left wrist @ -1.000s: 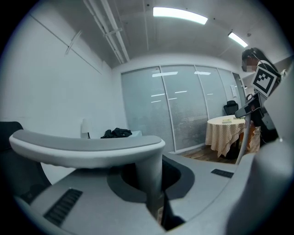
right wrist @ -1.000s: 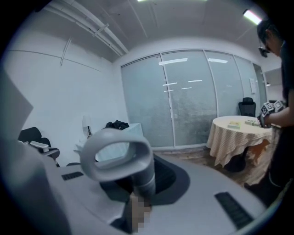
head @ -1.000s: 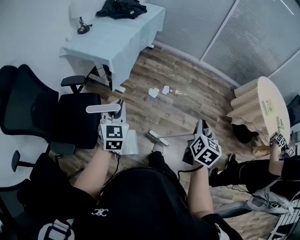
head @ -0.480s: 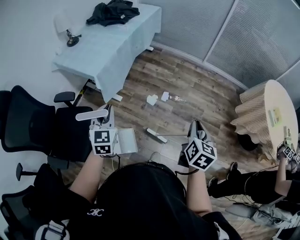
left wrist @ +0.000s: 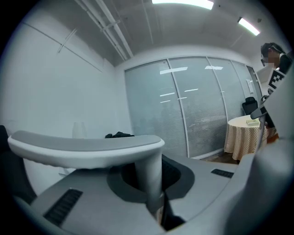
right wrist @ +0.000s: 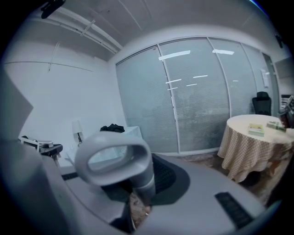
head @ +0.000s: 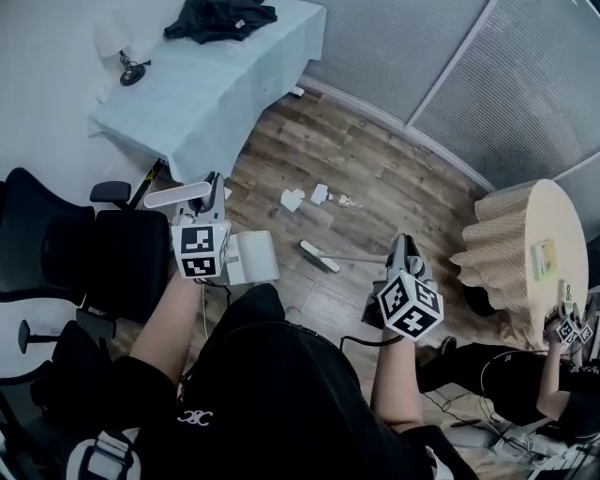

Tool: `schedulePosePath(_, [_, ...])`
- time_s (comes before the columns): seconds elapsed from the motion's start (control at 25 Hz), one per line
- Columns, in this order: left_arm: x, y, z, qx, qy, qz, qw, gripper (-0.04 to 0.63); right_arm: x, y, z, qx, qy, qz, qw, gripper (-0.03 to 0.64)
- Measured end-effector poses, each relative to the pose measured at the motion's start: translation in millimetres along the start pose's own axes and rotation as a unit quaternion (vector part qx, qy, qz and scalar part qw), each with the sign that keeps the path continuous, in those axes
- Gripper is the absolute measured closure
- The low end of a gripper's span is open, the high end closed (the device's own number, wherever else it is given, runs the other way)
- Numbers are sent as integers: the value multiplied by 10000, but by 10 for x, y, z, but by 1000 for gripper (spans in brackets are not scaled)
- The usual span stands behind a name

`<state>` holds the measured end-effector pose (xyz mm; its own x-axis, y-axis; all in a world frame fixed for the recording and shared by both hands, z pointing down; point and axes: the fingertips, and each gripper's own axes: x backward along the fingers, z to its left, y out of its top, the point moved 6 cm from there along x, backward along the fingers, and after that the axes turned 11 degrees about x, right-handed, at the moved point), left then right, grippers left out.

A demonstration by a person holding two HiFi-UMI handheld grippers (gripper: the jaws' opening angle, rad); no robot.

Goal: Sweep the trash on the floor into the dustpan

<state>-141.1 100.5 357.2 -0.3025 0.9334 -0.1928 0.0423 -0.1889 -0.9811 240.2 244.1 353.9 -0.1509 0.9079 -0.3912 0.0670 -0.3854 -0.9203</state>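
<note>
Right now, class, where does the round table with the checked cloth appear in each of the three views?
Head view: round table at the right edge, about mid-height.
Left gripper view: round table at the right, just below mid-height.
Right gripper view: round table at the right, below mid-height.
Shared landmark: black garment, at the top of the head view and left of centre in both gripper views.

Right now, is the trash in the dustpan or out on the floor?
Out. The trash lies on the floor, apart from the dustpan held in the left gripper.
</note>
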Motion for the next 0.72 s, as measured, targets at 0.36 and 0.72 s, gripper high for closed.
schedulePosePath(0.36, [-988,-332,-105,-83,-103,-50,9999,572,-790,177,-360,120,-463,243,9986,566])
schedulePosePath(0.72, [-2082,-619,196,72,-11,455,9989,571,-1623,406,-658,120,-905,573,9942,566])
